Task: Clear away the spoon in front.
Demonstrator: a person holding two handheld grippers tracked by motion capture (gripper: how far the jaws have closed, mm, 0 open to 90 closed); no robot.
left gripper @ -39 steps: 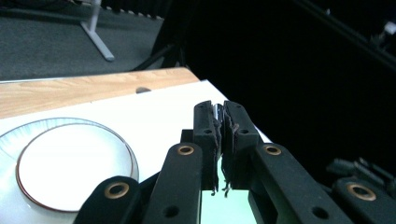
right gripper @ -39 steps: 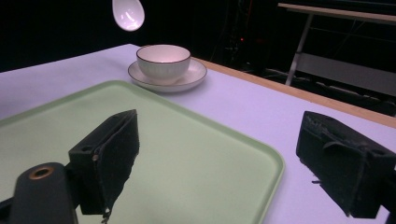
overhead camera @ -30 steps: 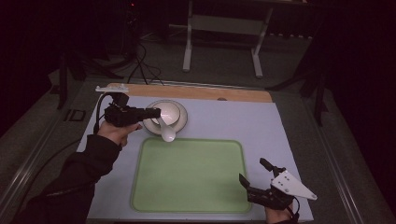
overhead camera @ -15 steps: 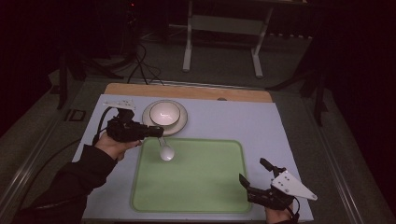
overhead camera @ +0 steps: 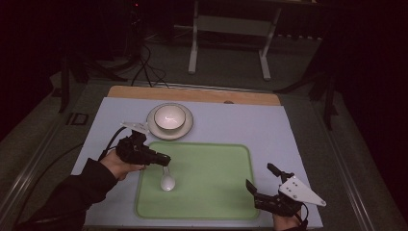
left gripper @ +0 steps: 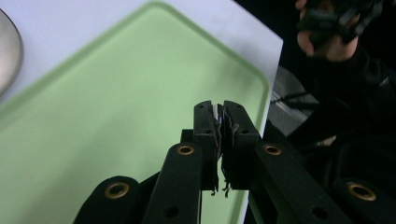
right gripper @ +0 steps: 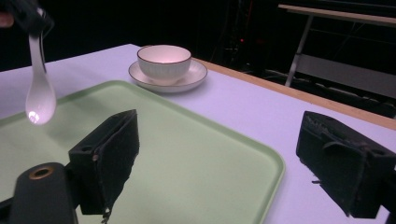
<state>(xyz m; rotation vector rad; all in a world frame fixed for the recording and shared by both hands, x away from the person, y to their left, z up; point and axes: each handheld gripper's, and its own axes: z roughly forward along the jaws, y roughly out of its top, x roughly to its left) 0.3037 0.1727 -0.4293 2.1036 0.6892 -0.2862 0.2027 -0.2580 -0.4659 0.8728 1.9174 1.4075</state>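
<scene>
The left gripper (overhead camera: pixel 163 160) pinches a white ceramic spoon (overhead camera: pixel 167 181) over the green tray (overhead camera: pixel 216 192), at the bowl's (overhead camera: pixel 169 117) six o'clock; the right gripper (overhead camera: pixel 262 185) gapes empty.

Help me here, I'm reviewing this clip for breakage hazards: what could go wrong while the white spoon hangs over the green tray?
1. The left hand-held gripper pinches only the handle tip of the white spoon, which hangs bowl-down above the green tray; it could swing or slip out and chip.
2. The bowl on its saucer stands close behind the left hand; a backward move might knock it.
</scene>
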